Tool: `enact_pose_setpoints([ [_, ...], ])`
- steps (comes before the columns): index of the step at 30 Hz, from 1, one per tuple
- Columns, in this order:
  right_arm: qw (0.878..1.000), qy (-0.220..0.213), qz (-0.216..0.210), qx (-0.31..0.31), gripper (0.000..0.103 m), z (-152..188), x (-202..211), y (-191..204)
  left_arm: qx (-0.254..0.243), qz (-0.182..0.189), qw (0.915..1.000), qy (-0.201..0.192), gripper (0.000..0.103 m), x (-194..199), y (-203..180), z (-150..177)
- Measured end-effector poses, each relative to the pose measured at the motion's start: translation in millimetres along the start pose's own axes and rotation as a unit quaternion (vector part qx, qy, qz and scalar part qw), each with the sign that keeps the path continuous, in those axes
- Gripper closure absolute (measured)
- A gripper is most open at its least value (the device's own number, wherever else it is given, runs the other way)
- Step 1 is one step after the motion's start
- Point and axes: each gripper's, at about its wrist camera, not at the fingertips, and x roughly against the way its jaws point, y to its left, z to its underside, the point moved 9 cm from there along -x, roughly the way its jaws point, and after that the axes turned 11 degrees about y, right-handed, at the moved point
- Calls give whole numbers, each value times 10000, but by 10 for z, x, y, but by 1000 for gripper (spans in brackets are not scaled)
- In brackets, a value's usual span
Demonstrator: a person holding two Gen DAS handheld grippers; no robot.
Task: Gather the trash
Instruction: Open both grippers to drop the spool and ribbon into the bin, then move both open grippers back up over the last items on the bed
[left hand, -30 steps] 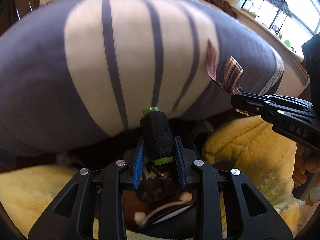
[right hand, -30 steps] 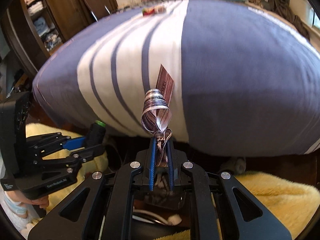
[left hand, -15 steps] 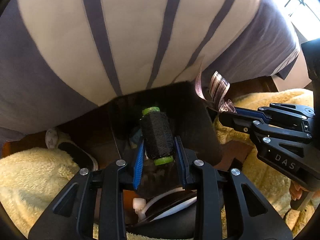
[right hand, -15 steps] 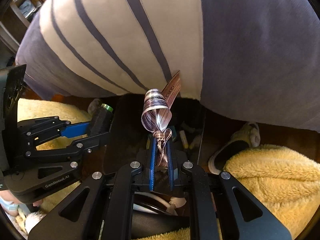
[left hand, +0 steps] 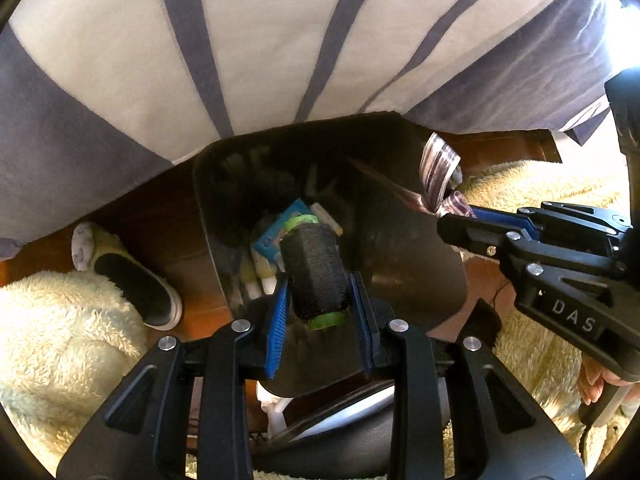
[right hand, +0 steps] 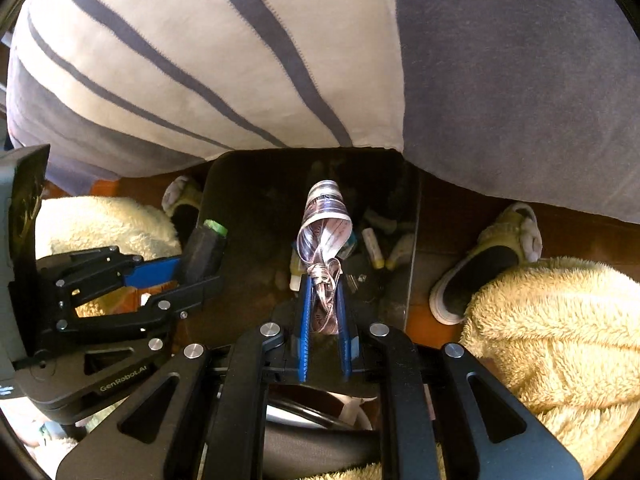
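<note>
Only my right wrist view shows both slippers; my left gripper (left hand: 320,300) fingers clamp the black spool (left hand: 316,274), my right gripper (right hand: 322,300) fingers pinch the ribbon (right hand: 326,228), both above the bin (right hand: 408,248) at frame centre.

Both views are fisheye pictures, so straight lines bend strongly near the edges and the corners end in a black round border. Daylight comes from the upper right of the left wrist view, where a window area (left hand: 628,20) is burnt out to pure white glare. This light falls warm on the yellow fleece (right hand: 552,320), which looks bright and a little overexposed. The striped bedcover (left hand: 280,40) is evenly lit and slightly soft, with some blur toward the rim. The inside of the black bin (right hand: 256,216) is dim and deep in shadow, so its contents are hard to read. The shiny ribbon (right hand: 326,224) catches small highlights.
</note>
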Motion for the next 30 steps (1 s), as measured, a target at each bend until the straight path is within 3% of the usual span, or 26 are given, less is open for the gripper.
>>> enact_pose_setpoints([
  [6, 9998, -101, -44, -154, 87, -39, 42, -60, 48, -45, 9999, -94, 71, 36, 39, -11],
  [9, 9995, -192, -100, -227, 63, -55, 86, -69, 74, -107, 9997, -217, 62, 116, 43, -19],
  [12, 9990, -346, -76, -258, 57, -75, 172, -78, 94, -243, 9990, -361, 53, 221, 69, -17],
  [14, 9982, -522, -24, -290, 52, -92, 297, -95, 128, -358, 9980, -503, 40, 330, 95, -17],
  [18, 9942, -1017, 133, -311, 21, -117, 673, -119, 218, -471, 9940, -960, 20, 696, 150, -34],
  [20, 9907, -1292, 278, -315, 14, -130, 907, -137, 249, -503, 9916, -1163, 12, 878, 163, -54],
  [25, 9806, -1876, 524, -240, 7, -191, 1464, -106, 109, -476, 9851, -1649, 8, 1434, 94, -92],
  [30, 9665, -2504, 549, -130, 4, -346, 2111, -53, -166, -502, 9727, -2260, 8, 2094, -45, -151],
])
